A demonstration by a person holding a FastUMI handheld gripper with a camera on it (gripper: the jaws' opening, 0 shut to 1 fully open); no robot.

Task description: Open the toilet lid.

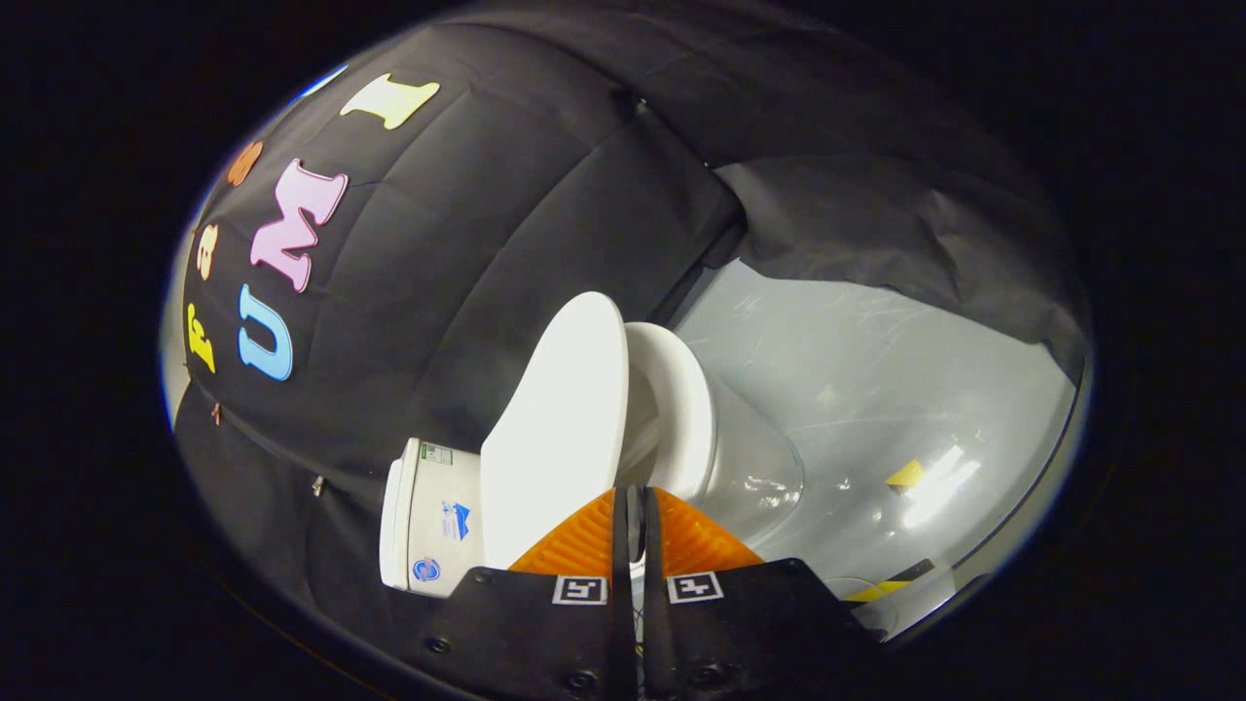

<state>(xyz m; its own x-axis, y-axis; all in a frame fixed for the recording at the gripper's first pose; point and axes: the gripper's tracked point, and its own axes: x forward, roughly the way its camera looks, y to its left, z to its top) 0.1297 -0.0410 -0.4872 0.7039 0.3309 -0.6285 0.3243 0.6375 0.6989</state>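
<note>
At the bottom centre of the frame the tool [635, 521] has its fingers drawn nearly together, with only a thin slit between them; whether they pinch the lid's edge I cannot tell. Just beyond them, mid-frame, the toilet lid [560, 428] stands raised off the seat [686, 419]. To finish well, ease it back toward the tank [433, 516] gently, without letting it slam.

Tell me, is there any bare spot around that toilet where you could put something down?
Yes: the shiny grey floor beyond the toilet bowl lies bare up to the black cloth wall. It is crowded on the other side, where the raised lid and the tank stand by that wall. The gripper has its fingers nearly together, just before the lid's edge.
</note>
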